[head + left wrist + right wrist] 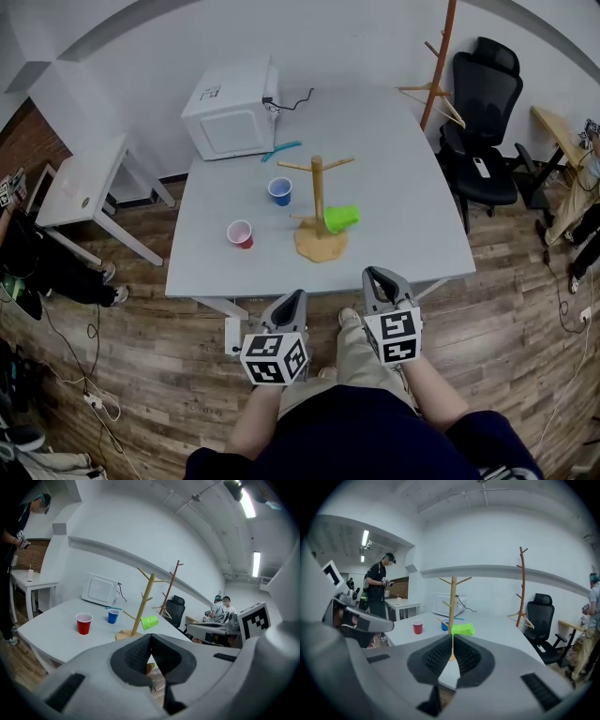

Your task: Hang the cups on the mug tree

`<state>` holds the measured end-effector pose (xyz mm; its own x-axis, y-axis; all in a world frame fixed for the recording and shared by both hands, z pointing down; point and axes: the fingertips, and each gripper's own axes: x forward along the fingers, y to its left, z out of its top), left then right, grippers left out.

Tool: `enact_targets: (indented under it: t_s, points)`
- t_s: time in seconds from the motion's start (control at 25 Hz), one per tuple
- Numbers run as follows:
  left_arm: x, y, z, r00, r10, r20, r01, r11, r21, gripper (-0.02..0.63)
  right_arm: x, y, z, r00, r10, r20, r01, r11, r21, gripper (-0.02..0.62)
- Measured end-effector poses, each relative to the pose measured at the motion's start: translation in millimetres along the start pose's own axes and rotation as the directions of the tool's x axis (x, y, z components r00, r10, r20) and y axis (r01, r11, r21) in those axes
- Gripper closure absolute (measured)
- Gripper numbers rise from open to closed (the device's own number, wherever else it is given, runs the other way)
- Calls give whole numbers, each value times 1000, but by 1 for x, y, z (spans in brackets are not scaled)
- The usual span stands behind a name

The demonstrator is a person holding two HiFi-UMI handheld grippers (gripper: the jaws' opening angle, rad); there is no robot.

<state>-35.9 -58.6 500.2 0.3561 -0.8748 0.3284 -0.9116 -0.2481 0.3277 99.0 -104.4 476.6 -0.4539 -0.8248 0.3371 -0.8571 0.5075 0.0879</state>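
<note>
A green cup [341,218] hangs on the central mug tree [318,202]; blue cup [279,191] and red cup [240,233] stand to its left, microwave [232,110] upper left. Below, left gripper [297,296] and right gripper [376,275] are clenched, empty.

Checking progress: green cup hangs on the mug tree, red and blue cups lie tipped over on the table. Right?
No: the head view shows the red cup and blue cup standing upright on the table. The green cup does hang on the mug tree.

An office-like workroom, with a black swivel chair [483,117], white desk [82,187], coat stand [439,66] and ceiling strip lights [247,502].
</note>
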Motion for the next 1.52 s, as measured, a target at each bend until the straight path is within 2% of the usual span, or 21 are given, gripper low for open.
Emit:
enact_targets:
  t_s: [0.6, 0.92, 1.12, 1.4, 1.52]
  points:
    - [2, 24, 7, 999, 35, -1, -35, 999, -18, 588, 15, 13, 3, 999, 38, -25, -39, 999, -18, 561]
    - [6, 57, 11, 995, 96, 7, -96, 994, -59, 588, 26, 13, 8, 998, 58, -27, -58, 998, -12, 561]
    - [14, 84, 15, 985, 172, 24, -170, 982, -77, 586, 39, 5, 10, 996, 81, -33, -81, 997, 2, 561]
    - [36, 128, 17, 960, 277, 51, -269, 956, -116, 392, 65, -10, 21, 991, 129, -26, -129, 992, -5, 561]
    - [47, 146, 16, 947, 320, 34, -314, 942, -118, 347, 73, -21, 31, 989, 149, -26, -149, 989, -14, 561]
